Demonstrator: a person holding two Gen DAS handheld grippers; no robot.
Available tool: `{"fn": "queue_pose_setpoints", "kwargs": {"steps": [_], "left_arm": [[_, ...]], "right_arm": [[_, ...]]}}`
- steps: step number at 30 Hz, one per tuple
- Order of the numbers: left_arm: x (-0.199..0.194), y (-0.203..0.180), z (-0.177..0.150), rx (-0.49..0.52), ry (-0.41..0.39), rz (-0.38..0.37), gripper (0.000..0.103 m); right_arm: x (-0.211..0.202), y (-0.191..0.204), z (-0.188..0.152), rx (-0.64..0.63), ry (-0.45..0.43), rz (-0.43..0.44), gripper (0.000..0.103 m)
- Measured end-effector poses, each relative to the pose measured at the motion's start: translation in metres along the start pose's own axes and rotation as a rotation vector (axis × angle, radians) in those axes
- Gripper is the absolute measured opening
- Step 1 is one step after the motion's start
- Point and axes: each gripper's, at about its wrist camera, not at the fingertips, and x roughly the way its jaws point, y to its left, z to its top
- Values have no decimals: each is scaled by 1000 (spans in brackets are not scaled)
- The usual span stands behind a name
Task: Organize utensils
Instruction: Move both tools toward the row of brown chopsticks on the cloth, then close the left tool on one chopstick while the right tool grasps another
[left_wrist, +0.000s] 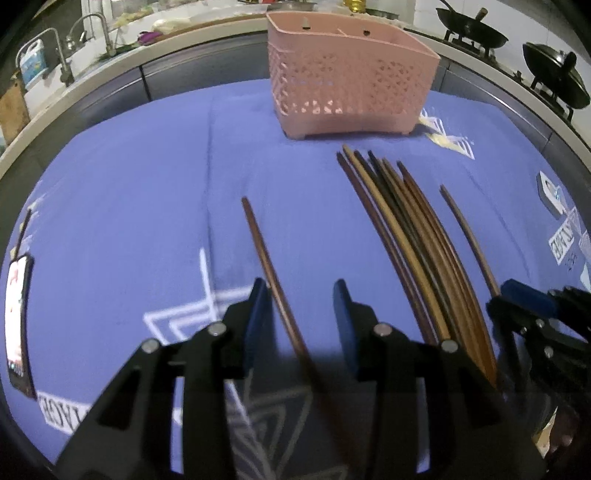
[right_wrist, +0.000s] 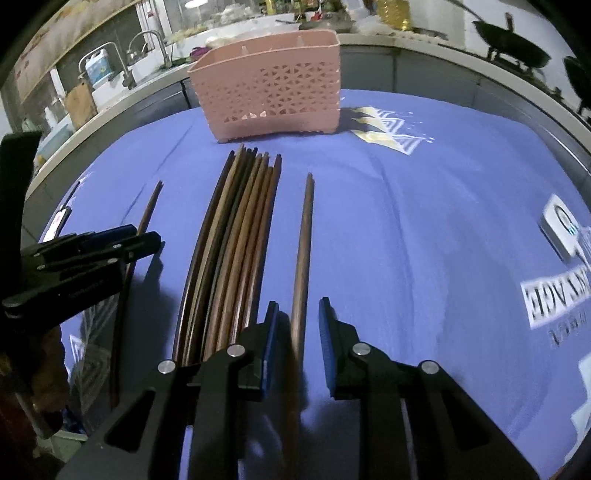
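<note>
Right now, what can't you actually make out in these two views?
- Pink basket contents: its wall hides them in both views.
- Near end of the single chopstick, left view: blurred under the left gripper.
- Near ends of the chopstick bundle, right view: behind the right gripper.

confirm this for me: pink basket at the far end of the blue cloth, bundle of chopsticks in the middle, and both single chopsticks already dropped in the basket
Not quite. The pink basket and bundle of chopsticks are as you say, but both single chopsticks lie on the blue cloth: one in the left wrist view, the other in the right wrist view.
</note>
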Motion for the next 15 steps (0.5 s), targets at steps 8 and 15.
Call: {"fn": "queue_pose_setpoints", "kwargs": {"steps": [8, 15], "left_arm": [[12, 1, 20, 30, -26, 27, 36], [15, 7, 20, 23, -48, 34, 36]], "right_arm": [[23, 0, 45, -45, 49, -22, 23], [24, 5, 45, -68, 26, -50, 23]]}}
